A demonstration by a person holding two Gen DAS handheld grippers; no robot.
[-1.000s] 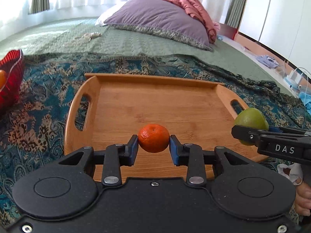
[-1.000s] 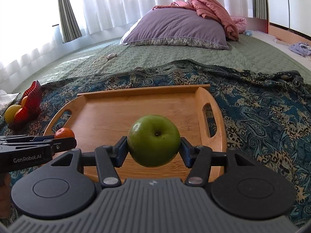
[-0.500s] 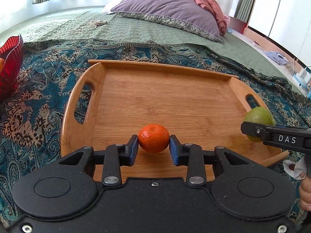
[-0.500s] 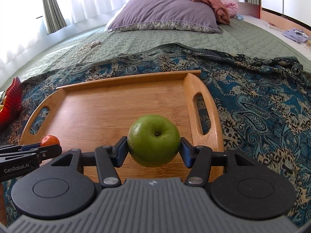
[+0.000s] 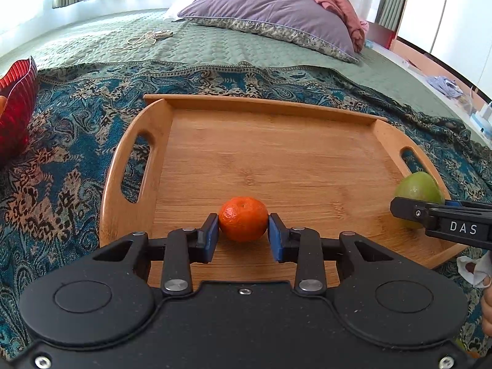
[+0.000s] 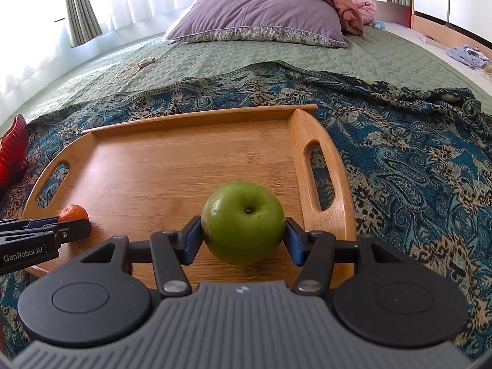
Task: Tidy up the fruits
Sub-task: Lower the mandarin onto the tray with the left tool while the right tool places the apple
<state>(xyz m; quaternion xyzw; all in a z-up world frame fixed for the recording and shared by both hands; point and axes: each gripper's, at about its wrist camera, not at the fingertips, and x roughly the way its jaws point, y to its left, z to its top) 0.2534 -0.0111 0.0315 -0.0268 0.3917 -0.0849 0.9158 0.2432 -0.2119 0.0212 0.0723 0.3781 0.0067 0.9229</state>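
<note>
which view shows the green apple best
The right wrist view: the green apple sits whole and centred between the right tongs. The left wrist view catches only part of it at the right edge, behind the tongs.

Left gripper (image 5: 243, 235), seen from its own wrist camera: both blue fingers (image 5: 210, 237) extend forward and level, closed against opposite sides of a mandarin (image 5: 243, 219). Right gripper (image 6: 243, 237), seen from its own wrist camera: blue fingers (image 6: 293, 241) set wider apart, pressed on either side of a green apple (image 6: 243, 223). The two grippers are held side by side, each entering the other's view from the side. A part of the person's right hand (image 5: 487, 310) appears at the frame edge.
</note>
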